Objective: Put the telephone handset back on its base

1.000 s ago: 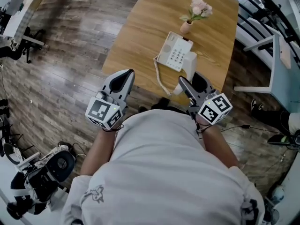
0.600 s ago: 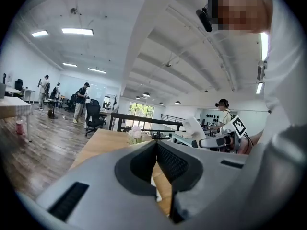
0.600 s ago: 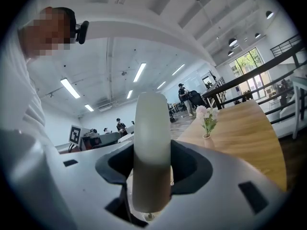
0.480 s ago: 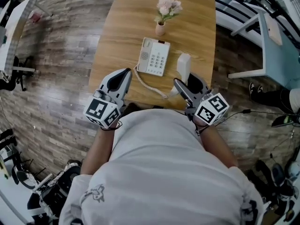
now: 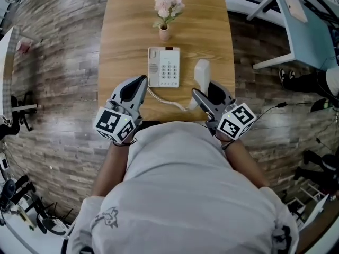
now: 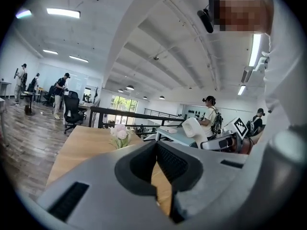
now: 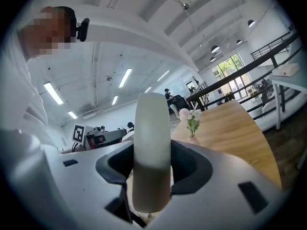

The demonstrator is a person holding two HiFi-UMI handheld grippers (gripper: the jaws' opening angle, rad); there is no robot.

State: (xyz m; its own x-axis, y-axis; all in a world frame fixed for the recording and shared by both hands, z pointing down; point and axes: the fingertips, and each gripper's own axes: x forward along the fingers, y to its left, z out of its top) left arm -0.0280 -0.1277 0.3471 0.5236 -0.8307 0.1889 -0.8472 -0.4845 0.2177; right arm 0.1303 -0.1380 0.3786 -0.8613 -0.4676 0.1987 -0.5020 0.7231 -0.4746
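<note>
- In small tan ceramic vase (image 5: 164, 33), well beyond both pairs of jaws on light wooden desk (image 5: 119, 41): bunch of pale pink flowers (image 5: 168, 5).
- Clenched on upright white telephone handset (image 7: 151, 147): jaws of right gripper (image 5: 207, 92), plain in right gripper view.
- Closed together on nothing: jaws of left gripper (image 5: 135, 89), told from left gripper view.
- Only in head view: white push-button telephone base (image 5: 164, 67), ahead of and between the two pairs of jaws, apart from handset; white coiled cord (image 5: 165, 98) leading toward right jaws.
- Both grippers held forward, side by side, over desk's near edge.
</note>
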